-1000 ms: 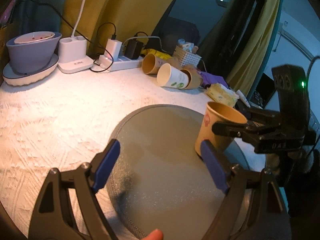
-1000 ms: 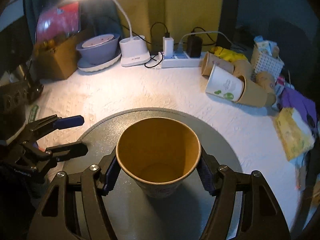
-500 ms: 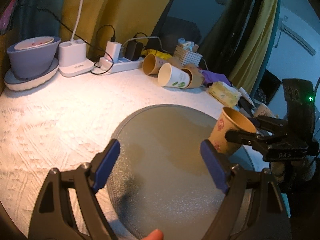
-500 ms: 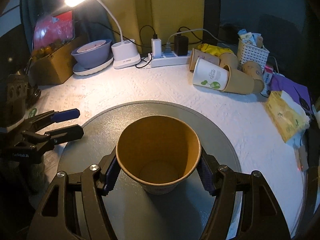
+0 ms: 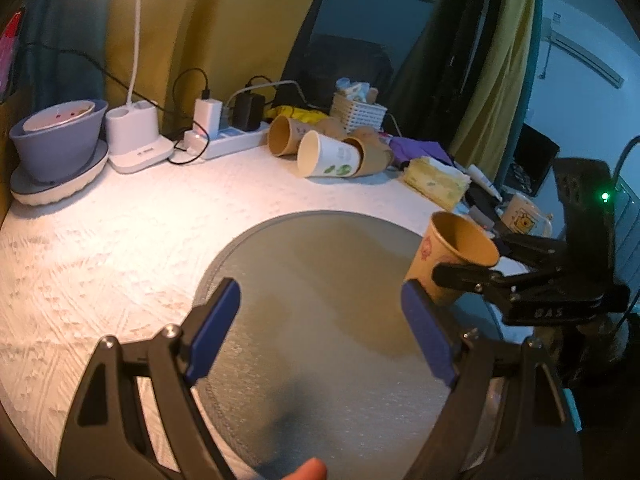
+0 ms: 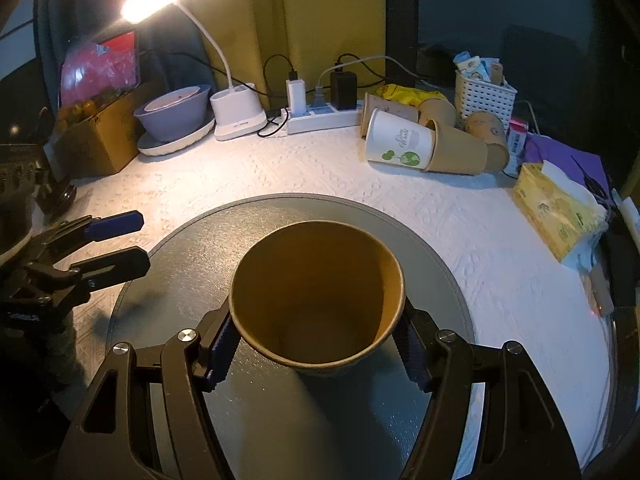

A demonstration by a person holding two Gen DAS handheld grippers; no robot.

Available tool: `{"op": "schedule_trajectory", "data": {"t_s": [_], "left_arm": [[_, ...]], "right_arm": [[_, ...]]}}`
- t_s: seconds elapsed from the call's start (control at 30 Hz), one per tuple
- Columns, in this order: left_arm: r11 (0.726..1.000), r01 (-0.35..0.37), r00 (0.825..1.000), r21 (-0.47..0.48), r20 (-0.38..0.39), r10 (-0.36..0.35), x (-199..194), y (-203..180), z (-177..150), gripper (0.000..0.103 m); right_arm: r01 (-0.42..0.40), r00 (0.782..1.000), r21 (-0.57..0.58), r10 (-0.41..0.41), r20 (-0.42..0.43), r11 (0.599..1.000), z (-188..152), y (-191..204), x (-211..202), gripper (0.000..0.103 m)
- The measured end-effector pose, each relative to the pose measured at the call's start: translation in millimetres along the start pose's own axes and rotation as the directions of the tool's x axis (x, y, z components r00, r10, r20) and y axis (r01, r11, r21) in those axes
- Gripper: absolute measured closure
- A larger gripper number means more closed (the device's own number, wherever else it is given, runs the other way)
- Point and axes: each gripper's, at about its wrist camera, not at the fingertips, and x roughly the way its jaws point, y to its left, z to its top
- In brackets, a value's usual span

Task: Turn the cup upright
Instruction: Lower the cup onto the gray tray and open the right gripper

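Note:
A brown paper cup (image 6: 316, 300) stands mouth-up between the fingers of my right gripper (image 6: 316, 340), which is shut on it over the round grey mat (image 6: 200, 248). In the left wrist view the same cup (image 5: 452, 256) shows at the mat's right edge (image 5: 304, 232), tilted slightly, held by the right gripper (image 5: 472, 264). My left gripper (image 5: 320, 332) is open and empty above the near side of the mat. It also shows in the right wrist view (image 6: 120, 240) at the left.
Several paper cups lie on their sides at the back: a white one (image 6: 400, 146) and brown ones (image 6: 460, 152). A power strip (image 6: 320, 118), lamp base (image 6: 238, 112), purple bowl (image 6: 172, 114), white basket (image 6: 484, 96) and tissue pack (image 6: 556, 208) ring the white table.
The right gripper has carried the cup to the right and a little toward the mat's edge, staying shut on it. The left gripper has stayed open and nearly still.

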Motion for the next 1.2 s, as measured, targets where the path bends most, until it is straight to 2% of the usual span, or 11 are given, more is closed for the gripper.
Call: {"op": "schedule_trajectory", "data": {"t_s": [0.27,0.8,1.2], "left_arm": [[1.000,0.019,1.000,0.023,-0.008,-0.019,-7.4,-19.8,-6.0,0.019],[0.996,0.054,0.999,0.073,-0.011,-0.053,-30.0,-55.0,-21.6,0.019],[0.994,0.067,0.998,0.090,0.007,-0.068,-53.0,-70.0,-30.6,0.019]], "right_arm": [[0.010,1.000,0.024,-0.010,0.003,1.000,-11.5,-0.6,-8.1,0.028],[0.030,0.999,0.052,-0.031,0.032,0.998,-40.2,0.6,-41.1,0.028],[0.040,0.997,0.052,-0.044,0.062,0.998,-55.3,15.5,-68.3,0.028]]}}
